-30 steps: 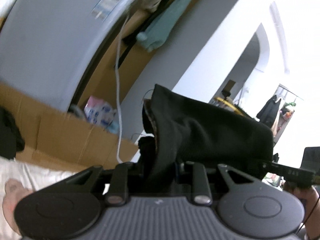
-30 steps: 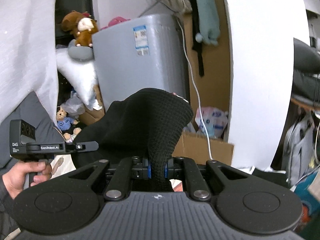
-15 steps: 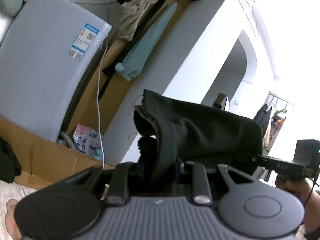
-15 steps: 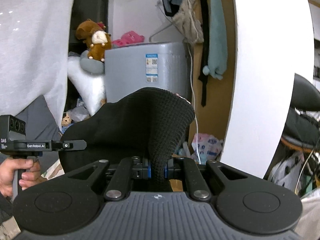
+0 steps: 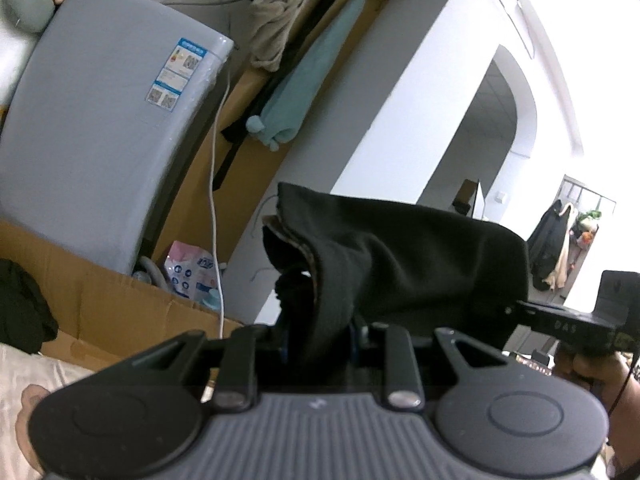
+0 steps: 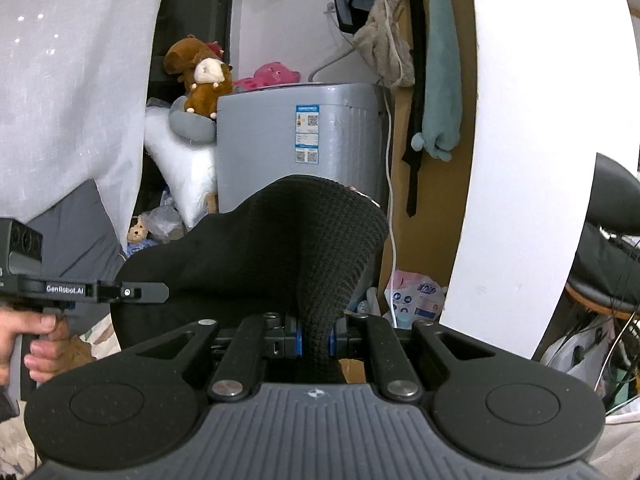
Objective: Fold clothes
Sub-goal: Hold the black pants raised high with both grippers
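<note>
Black garment (image 5: 400,264) held up in the air, stretched between two grippers, one clamped on each end. In the left wrist view the fabric looks smooth and dark; one end is bunched, with a brownish inner edge showing at a folded-over opening, and the cloth runs rightwards as a sagging band. In the right wrist view the same garment (image 6: 304,240) shows a coarse knit texture, rising in a rounded hump above the pinch point and draping leftwards. Its lower edge is hidden in both views.
</note>
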Tool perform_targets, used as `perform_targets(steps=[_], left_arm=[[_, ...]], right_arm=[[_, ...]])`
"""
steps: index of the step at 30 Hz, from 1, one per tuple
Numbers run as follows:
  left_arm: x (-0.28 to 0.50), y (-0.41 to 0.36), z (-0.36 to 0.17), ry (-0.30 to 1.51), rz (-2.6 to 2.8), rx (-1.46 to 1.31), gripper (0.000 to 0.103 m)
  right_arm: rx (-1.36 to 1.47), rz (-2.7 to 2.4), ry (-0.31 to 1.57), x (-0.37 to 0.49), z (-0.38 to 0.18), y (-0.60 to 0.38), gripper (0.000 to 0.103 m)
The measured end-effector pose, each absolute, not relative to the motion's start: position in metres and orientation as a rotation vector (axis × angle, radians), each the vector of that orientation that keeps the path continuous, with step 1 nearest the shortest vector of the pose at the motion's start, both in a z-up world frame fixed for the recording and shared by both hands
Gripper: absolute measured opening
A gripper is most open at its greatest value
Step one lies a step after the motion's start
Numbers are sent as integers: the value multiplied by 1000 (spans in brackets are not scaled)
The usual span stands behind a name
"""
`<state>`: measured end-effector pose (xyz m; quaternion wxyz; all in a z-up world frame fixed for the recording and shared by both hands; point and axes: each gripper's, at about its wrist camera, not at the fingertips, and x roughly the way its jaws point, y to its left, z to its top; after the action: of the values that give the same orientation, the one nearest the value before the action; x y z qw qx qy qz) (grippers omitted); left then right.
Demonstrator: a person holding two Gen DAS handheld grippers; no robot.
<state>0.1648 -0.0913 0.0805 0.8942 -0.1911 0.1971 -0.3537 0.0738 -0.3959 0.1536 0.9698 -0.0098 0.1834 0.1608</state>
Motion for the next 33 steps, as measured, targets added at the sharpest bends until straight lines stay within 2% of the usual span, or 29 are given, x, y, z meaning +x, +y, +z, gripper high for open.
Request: perform_targets(steps=[11, 33], left_arm=[[149, -127, 95, 403, -717, -335, 27], [142, -202, 58, 435, -783, -391, 27]], right_arm=[[38, 284, 357, 64, 142, -431, 12], [6, 181, 350, 39, 114, -511, 12]])
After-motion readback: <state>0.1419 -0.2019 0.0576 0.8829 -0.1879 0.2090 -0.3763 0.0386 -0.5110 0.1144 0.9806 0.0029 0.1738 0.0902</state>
